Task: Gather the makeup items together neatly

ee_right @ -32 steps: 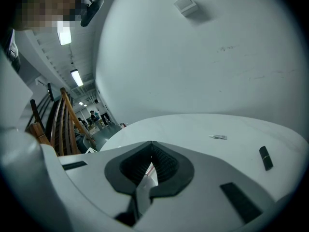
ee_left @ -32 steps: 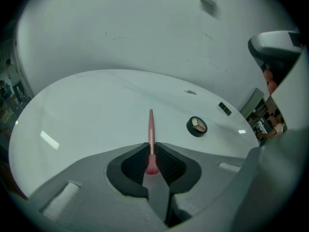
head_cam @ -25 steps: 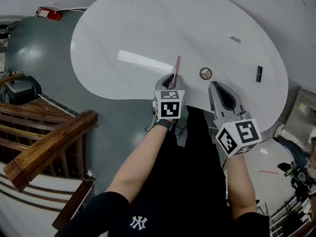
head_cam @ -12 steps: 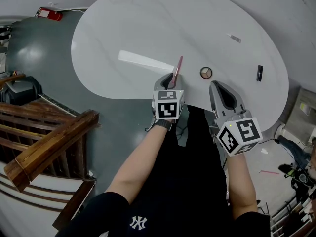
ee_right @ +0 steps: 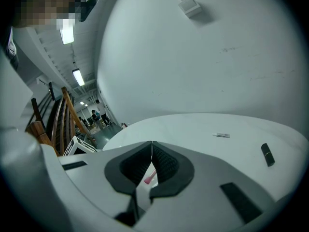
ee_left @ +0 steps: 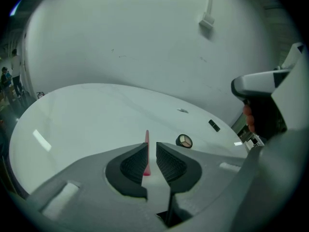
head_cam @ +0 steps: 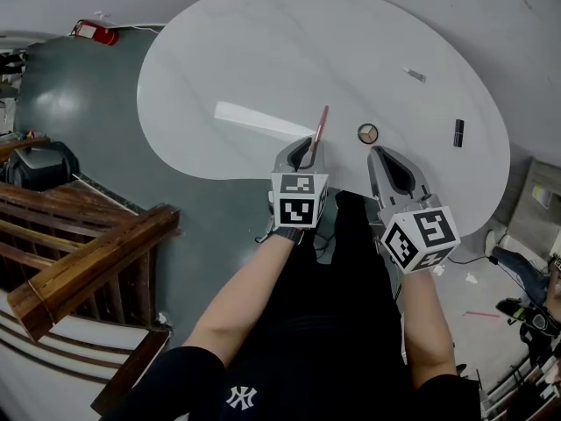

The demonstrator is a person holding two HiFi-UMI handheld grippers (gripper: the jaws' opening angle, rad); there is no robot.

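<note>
A thin pink makeup stick (head_cam: pixel 320 130) lies on the white table (head_cam: pixel 263 51), its near end between the jaws of my left gripper (head_cam: pixel 305 147). Those jaws stand a little apart; the stick (ee_left: pixel 147 149) runs along the left pad and a gap shows on its other side. A round eyeshadow compact (head_cam: pixel 367 133) sits just right of it. My right gripper (head_cam: pixel 386 152) is shut and empty at the table's front edge, close below the compact. A black lipstick (head_cam: pixel 458 132) lies far right and a small silver tube (head_cam: pixel 414 74) at the back right.
The table's curved front edge runs right under both grippers. A wooden stair rail (head_cam: pixel 79 261) stands at the left and a red object (head_cam: pixel 92 30) lies on the floor beyond. A pale wall (ee_left: pixel 145 33) rises behind the table.
The left jaws have parted a little around the pink stick's near end. Both grippers stay almost where they were; the head view has shifted slightly.
</note>
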